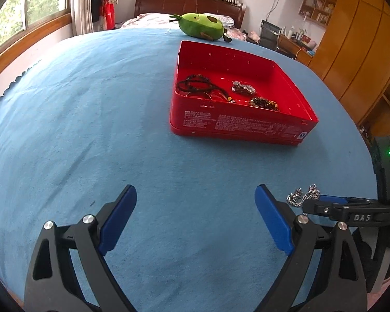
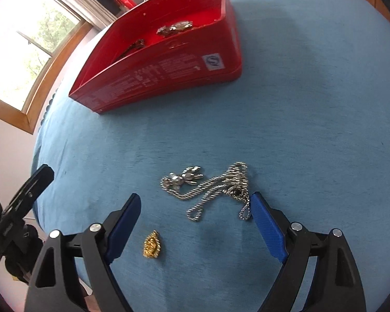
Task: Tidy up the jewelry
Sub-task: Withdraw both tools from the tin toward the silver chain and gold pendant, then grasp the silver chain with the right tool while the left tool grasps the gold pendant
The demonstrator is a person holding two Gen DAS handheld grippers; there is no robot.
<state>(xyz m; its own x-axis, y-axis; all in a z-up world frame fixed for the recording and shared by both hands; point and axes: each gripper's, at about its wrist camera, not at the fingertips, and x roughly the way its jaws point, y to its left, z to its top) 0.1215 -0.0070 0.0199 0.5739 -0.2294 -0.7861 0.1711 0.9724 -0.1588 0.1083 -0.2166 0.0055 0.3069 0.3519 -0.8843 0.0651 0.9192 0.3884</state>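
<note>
Right wrist view shows the right tongs (image 2: 195, 215) spread wide over a silver chain (image 2: 210, 189) and gold pendant (image 2: 152, 244) on the blue worktop (image 2: 312, 130); left tongs (image 1: 195, 208) spread, idle. Next: pinch the chain, carry it to the red box (image 2: 169, 70)

A plain blue cloth (image 1: 91, 130) is lying under the glossy red box (image 1: 236, 124), whose side is carrying pale print and a blue-and-white badge (image 2: 213, 61). Near the box, a silver chain (image 2: 215, 189) and gold pendant (image 2: 152, 244) are gleaming between black grippers' blue pads (image 2: 269, 228).
</note>
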